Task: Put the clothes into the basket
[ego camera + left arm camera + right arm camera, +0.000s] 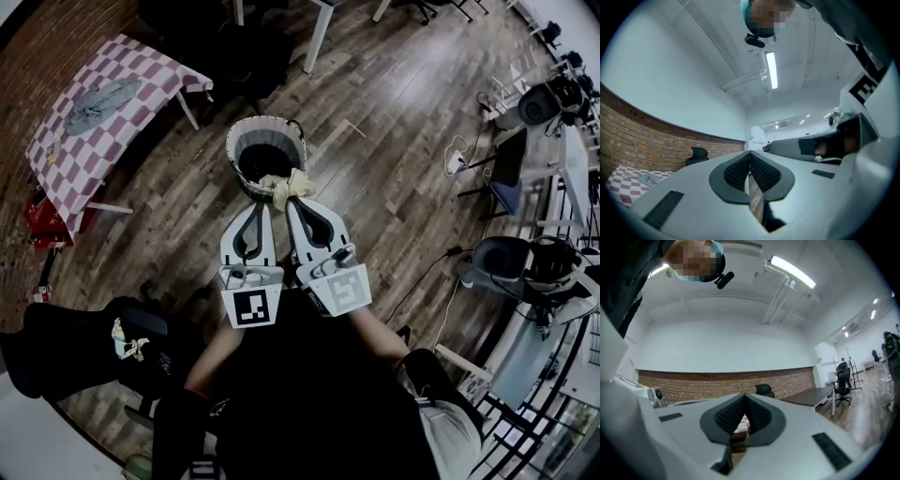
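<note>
Jaws on the left claw [749,157] and the right claw [743,399] are squeezed fully together, pads meeting at the tips. From above, the two claws sit side by side with a pale yellow cloth [284,187] bunched right at both tips. It looks pinched by the pair and hanging below them, over the near edge of the basket [266,120] on the floor.

Trouble could start with that position. The cloth sits over the near rim, not over the dark middle, so a release from here could leave it draped on the rim or slid down outside onto the boards. The pinch also looks slight, only at the very tips. If one claw lets go before the other, the cloth would swing and might slip from the second.

Much of this has to be judged, because the grip itself is hard to see. Each claw's own view aims level at wall and ceiling, showing closed pads and only a pale sliver in the gap beneath them. Neither shows the basket. How far the cloth hangs is hidden under the claws, and the basket's inside is too dark to say whether anything lies there. Off to the left, a grey garment [98,101] lies on the checked table [56,159], too small to identify further.
</note>
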Demonstrator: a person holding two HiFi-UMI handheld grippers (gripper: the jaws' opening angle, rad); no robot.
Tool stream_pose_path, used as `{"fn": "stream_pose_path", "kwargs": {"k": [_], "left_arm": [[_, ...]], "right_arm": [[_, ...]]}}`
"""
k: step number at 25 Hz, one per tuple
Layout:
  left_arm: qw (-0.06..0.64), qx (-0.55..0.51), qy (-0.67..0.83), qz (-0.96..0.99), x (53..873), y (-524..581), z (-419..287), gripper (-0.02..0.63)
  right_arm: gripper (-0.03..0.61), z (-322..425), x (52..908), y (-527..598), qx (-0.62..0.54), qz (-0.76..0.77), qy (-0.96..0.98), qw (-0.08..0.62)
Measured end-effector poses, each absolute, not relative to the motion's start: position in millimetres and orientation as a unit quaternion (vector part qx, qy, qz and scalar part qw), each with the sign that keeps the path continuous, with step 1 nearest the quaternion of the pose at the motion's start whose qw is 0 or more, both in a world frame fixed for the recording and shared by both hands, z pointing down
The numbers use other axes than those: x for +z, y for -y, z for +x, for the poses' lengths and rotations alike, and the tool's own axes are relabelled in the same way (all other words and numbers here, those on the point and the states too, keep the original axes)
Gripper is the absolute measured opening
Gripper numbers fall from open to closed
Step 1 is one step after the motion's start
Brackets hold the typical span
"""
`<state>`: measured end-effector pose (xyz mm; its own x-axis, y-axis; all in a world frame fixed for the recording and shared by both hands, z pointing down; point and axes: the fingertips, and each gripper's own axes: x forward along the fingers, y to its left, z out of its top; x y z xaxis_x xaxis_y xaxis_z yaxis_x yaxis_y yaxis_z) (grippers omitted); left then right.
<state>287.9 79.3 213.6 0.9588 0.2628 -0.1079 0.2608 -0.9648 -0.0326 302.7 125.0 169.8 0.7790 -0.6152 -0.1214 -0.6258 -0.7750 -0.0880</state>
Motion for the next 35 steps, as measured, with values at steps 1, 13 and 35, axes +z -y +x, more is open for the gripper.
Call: {"fn": "stream_pose_path", "kwargs": {"k": [1, 13, 35], "left_arm": [[0.011, 0.06, 0.13, -0.99, 209.9, -77.4, 288.1, 0.014], [0.013, 0.072, 0.123, -0.99, 195.6, -76.8, 276.1, 0.014], [0.025, 0.07, 0.147, -0.986, 204.0, -76.8, 264.2, 0.014]], "right_arm": [[0.009, 301.9, 166.5, -123.1, 0.048, -0.94, -0.332, 0.067], [0.008, 287.9, 144.5, -118.0, 0.07, -0.937, -0.337, 0.062], [0.008, 268.0, 177.5, -126.5, 0.053, -0.95, -0.307, 0.037]]}}
